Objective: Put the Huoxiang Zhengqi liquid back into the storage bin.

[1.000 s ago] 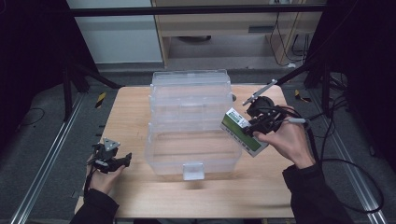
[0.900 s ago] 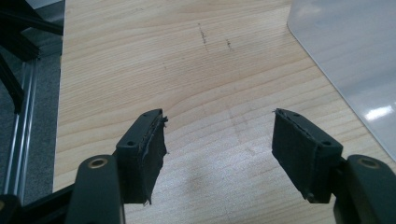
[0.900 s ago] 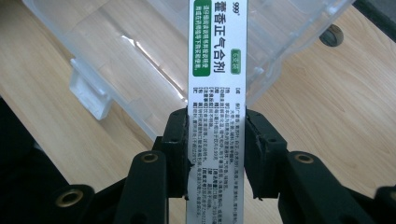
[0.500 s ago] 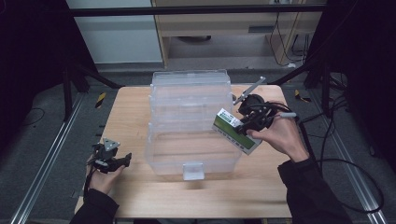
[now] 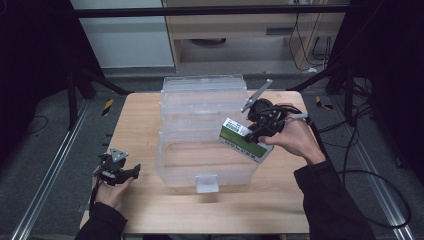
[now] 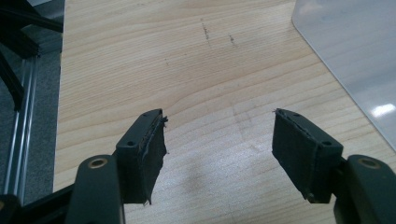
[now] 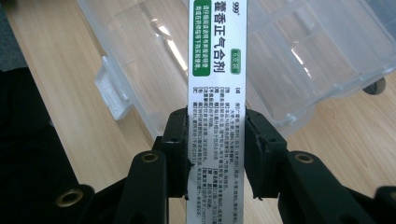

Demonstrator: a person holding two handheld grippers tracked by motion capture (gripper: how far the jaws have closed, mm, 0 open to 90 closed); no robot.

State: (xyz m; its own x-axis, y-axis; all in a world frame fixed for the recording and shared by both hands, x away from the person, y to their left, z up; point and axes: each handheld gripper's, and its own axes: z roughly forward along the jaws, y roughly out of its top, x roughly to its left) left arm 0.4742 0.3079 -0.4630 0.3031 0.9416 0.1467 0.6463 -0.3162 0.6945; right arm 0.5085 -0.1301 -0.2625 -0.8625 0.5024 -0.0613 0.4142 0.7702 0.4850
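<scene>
A white and green medicine box (image 5: 243, 140) (image 7: 215, 70) is held in the air over the right side of a clear plastic storage bin (image 5: 202, 135) (image 7: 299, 51). My right gripper (image 5: 261, 131) (image 7: 215, 149) is shut on the box's narrow sides. At the table's front left my left gripper (image 5: 134, 171) (image 6: 218, 149) hovers low above the bare wood, open, with nothing between its pads.
The bin stands open in the middle of the wooden table (image 5: 135, 125), its lid tilted up at the back and a white latch (image 5: 206, 183) at the front. One corner of the bin (image 6: 355, 56) lies right of the left gripper. Cables trail off the table's right edge.
My right gripper has carried the medicine box leftward, from beside the bin's right wall to over its right side. The left gripper has stayed put.
</scene>
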